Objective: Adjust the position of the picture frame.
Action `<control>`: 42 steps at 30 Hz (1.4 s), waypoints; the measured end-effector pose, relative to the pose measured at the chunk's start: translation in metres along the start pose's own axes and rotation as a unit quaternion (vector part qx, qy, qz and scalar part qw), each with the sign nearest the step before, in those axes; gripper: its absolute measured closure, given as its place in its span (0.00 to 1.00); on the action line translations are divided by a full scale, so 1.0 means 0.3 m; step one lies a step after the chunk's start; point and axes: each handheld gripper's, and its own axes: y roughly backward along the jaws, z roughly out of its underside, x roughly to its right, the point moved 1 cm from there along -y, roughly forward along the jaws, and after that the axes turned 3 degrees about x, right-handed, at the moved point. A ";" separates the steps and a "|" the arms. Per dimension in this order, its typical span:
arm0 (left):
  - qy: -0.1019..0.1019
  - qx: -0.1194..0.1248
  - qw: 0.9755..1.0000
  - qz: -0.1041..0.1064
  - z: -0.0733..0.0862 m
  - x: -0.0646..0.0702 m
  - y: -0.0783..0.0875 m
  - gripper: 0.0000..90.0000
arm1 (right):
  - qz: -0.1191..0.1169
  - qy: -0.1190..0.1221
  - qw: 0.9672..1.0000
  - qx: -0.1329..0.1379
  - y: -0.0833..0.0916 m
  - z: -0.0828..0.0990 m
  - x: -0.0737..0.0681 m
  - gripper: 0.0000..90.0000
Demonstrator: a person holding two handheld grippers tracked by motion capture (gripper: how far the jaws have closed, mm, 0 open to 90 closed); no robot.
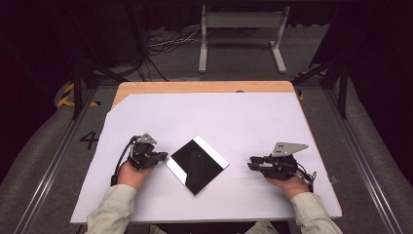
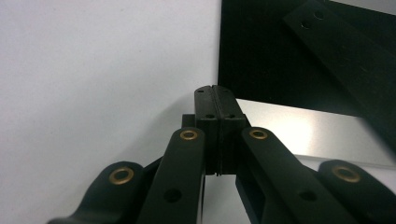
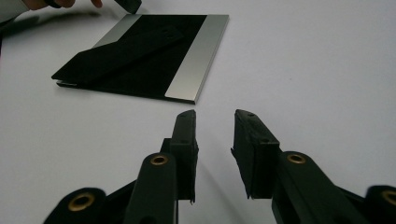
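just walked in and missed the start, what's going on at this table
A person sits at a table covered by a white sheet, holding a two-jaw gripper in each hand. Between the hands lies a flat black square panel with silver edge strips, turned cornerwise. The left gripper is at the panel's left edge with its jaws shut on nothing. The right gripper rests on the sheet to the right, clear of the panel, jaws open and pointing toward it. The panel is not gripped by either.
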 end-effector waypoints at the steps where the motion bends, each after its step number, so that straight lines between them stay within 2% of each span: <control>1: 0.002 -0.001 1.000 0.003 0.001 -0.005 0.001 1.00 | 0.000 -0.001 1.000 0.001 0.000 0.000 0.001 0.76; 9: 0.007 0.002 1.000 0.007 0.004 -0.007 -0.001 1.00 | -0.010 0.001 1.000 -0.003 -0.007 -0.018 -0.011 0.77; 12: 0.014 0.004 0.999 0.031 0.009 -0.002 -0.004 1.00 | -0.017 0.009 1.000 -0.006 -0.014 -0.027 -0.023 0.77; 13: 0.010 0.002 0.999 0.038 0.010 0.004 -0.006 1.00 | -0.021 0.011 1.000 -0.007 -0.017 -0.030 -0.026 0.77; 17: -0.002 -0.008 0.999 0.044 0.003 0.029 -0.012 1.00 | -0.020 0.022 0.999 -0.029 -0.036 -0.032 -0.037 0.83; 19: -0.010 -0.014 0.998 0.062 0.000 0.045 -0.023 1.00 | -0.019 0.032 0.998 -0.046 -0.049 -0.027 -0.043 0.86; 20: -0.010 -0.015 0.997 0.073 0.000 0.055 -0.029 1.00 | -0.017 0.037 0.998 -0.052 -0.053 -0.025 -0.045 0.87; 22: -0.025 -0.020 0.994 0.101 -0.007 0.088 -0.050 1.00 | -0.011 0.039 0.997 -0.059 -0.058 -0.023 -0.046 0.89; 24: -0.043 -0.037 0.992 0.115 -0.012 0.122 -0.072 1.00 | -0.007 0.037 0.997 -0.061 -0.058 -0.022 -0.044 0.90; 25: -0.052 -0.038 0.990 0.124 -0.015 0.143 -0.082 1.00 | -0.005 0.037 0.997 -0.063 -0.057 -0.022 -0.043 0.91; 28: -0.060 -0.043 0.984 0.163 -0.019 0.190 -0.111 1.00 | 0.009 0.044 0.996 -0.076 -0.057 -0.014 -0.039 0.95; 29: -0.060 -0.043 0.984 0.163 -0.019 0.190 -0.111 1.00 | 0.012 0.046 0.996 -0.082 -0.059 -0.009 -0.038 0.96; 31: -0.073 -0.046 0.980 0.179 -0.023 0.222 -0.126 1.00 | 0.014 0.049 0.995 -0.087 -0.062 -0.004 -0.035 0.97; 33: -0.086 -0.048 0.981 0.170 -0.027 0.240 -0.127 1.00 | 0.021 0.052 0.994 -0.096 -0.066 0.003 -0.031 0.99; 35: -0.088 -0.044 0.980 0.173 -0.026 0.240 -0.126 1.00 | 0.029 0.053 0.993 -0.103 -0.066 0.009 -0.026 0.99; 36: -0.087 -0.041 0.981 0.169 -0.026 0.238 -0.125 1.00 | 0.033 0.055 0.992 -0.107 -0.066 0.012 -0.023 0.99; 39: -0.082 -0.023 0.985 0.148 -0.029 0.222 -0.108 1.00 | 0.038 0.051 0.993 -0.103 -0.069 0.019 -0.015 0.99; 42: -0.059 0.004 0.990 0.128 -0.022 0.187 -0.069 1.00 | 0.039 0.059 0.993 -0.096 -0.073 0.020 -0.010 1.00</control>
